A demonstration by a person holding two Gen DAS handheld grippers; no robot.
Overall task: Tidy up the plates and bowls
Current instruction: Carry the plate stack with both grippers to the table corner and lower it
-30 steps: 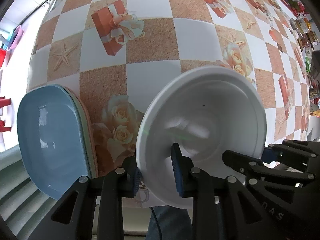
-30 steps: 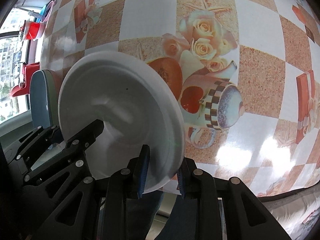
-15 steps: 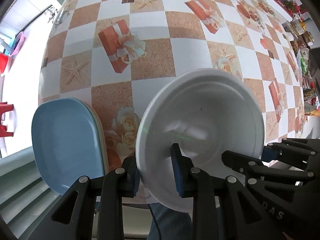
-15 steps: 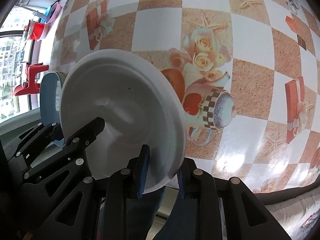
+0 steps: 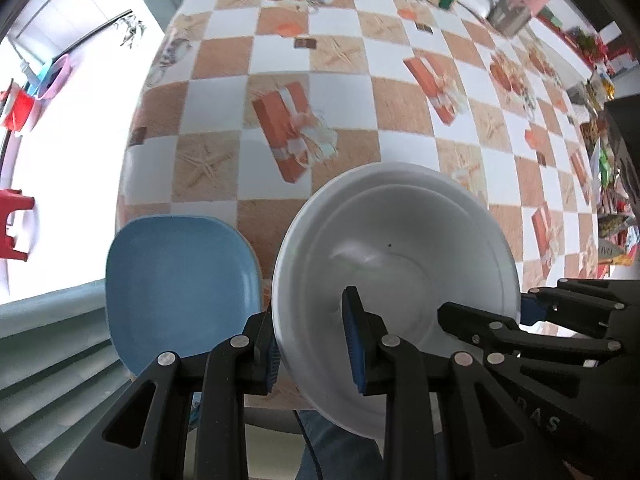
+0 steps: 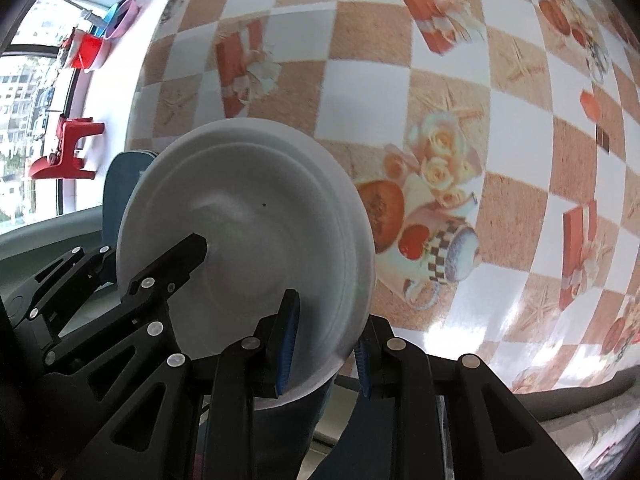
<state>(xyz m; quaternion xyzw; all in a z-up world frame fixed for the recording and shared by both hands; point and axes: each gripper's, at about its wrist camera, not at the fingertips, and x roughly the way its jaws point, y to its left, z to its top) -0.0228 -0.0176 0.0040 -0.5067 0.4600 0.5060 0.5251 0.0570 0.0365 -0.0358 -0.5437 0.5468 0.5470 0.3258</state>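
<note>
Above the near edge of the table (image 5: 404,112), a white bowl (image 5: 394,272) is carried clear of the checked cloth by two grippers at once. Left gripper (image 5: 314,344): jaws clamped across the bowl's left rim, one blue pad inside the bowl and one outside, pointing almost straight down. Right gripper (image 6: 324,338): jaws clamped the same way on the opposite rim, tilted slightly off vertical. Judged purpose of the paired hold: a pinch on each side of the rim keeps a wide, smooth bowl from tipping, which a single rim pinch would likely allow. A second white rim line shows inside the bowl; whether this is a nested bowl or a moulded step cannot be told.

Just left of the white bowl, near the table's near-left corner, lies a blue plate (image 5: 180,284) on top of a stack; its near side overhangs the table edge. The bowl's left rim and the plate's right edge stand close together in the left wrist view, so a sideways move toward the stack leaves little margin and calls for height first.

Beyond the white bowl, the cloth is bare across the middle of the table. Containers (image 5: 512,16) stand only along the far edge, well apart from the bowl. Below the bowl, past the table edge, part of the person's blue trouser leg (image 5: 332,444) is visible.
</note>
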